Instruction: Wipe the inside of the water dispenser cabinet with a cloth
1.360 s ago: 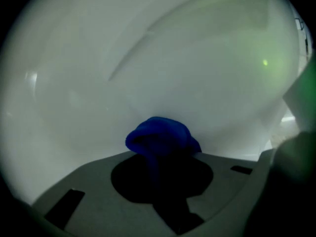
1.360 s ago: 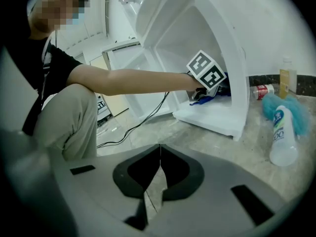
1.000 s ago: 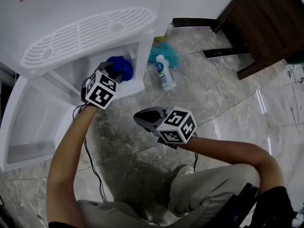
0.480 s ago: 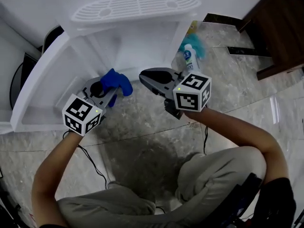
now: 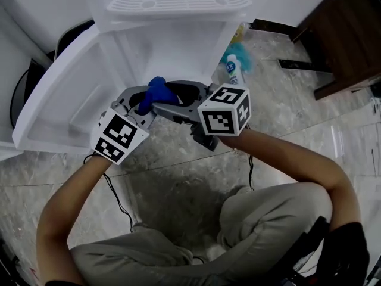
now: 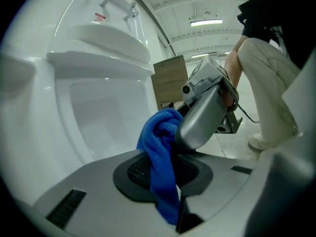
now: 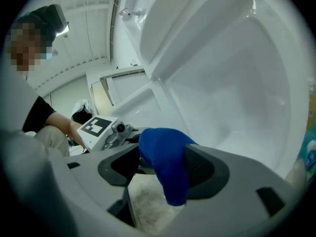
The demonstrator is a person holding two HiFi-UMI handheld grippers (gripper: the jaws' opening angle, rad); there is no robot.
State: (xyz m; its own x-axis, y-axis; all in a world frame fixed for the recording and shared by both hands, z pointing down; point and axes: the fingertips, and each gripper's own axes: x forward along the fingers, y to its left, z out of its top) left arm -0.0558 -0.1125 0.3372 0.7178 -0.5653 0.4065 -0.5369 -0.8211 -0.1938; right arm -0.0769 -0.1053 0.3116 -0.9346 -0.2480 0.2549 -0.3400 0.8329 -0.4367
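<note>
The white water dispenser stands ahead with its lower cabinet open and the door swung out to the left. My left gripper is in front of the opening, shut on a bunched blue cloth. In the left gripper view the cloth hangs between that gripper's jaws. My right gripper reaches in from the right and its jaws are opening. In the right gripper view the cloth lies between that gripper's spread jaws.
A white spray bottle and a teal rag lie on the marble floor right of the dispenser. Dark wooden furniture stands at the far right. A black cable trails under the left arm. The person's knees are below.
The left gripper has drawn the cloth out of the cabinet and carried it to the right. The right gripper has come left to meet it, and its shut jaws have parted around the cloth.
</note>
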